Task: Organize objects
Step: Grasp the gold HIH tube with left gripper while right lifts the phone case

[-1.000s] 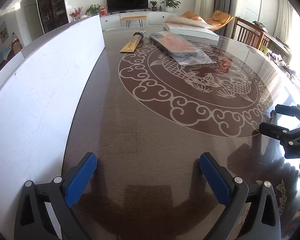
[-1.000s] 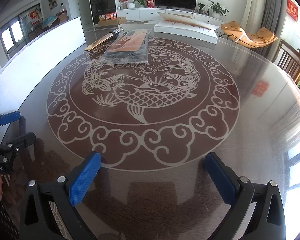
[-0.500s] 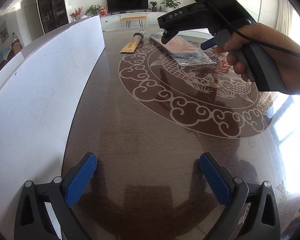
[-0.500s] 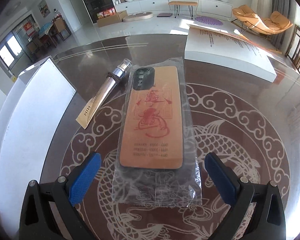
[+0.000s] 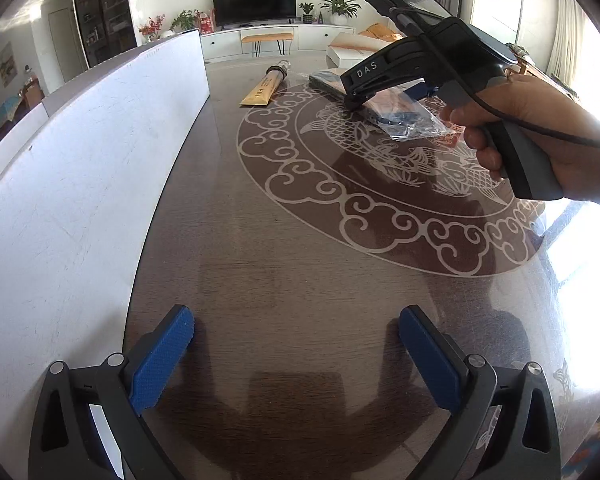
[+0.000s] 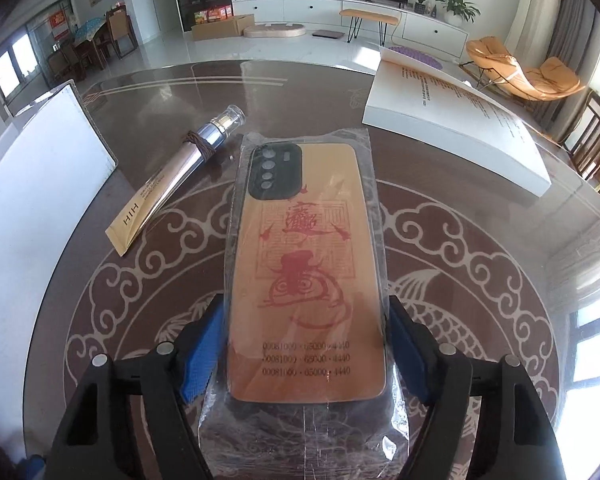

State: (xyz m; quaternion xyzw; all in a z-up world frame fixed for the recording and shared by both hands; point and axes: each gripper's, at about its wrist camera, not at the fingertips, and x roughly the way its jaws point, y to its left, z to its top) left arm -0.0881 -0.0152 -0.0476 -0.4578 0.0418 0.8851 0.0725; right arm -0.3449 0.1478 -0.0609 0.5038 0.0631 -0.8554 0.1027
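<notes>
An orange phone case with red print, sealed in a clear plastic bag [image 6: 306,264], lies on the round glass-topped table [image 6: 480,300]. My right gripper [image 6: 304,344] has its blue pads [image 6: 198,360] closed against both long sides of the bagged case. In the left wrist view the right gripper [image 5: 384,92] sits over the bagged case [image 5: 404,116] at the far side of the table. A gold cosmetic tube with a silver cap [image 6: 172,178] lies left of the case. My left gripper [image 5: 296,356] is open and empty, low over the near table.
A long white board [image 5: 80,184] stands along the table's left edge. A flat white box [image 6: 456,136] lies at the far right of the table. Wooden chairs [image 6: 596,140] stand beyond the right rim.
My right gripper moved forward over the bagged phone case and its pads closed onto the case's sides. The left gripper has not moved.
</notes>
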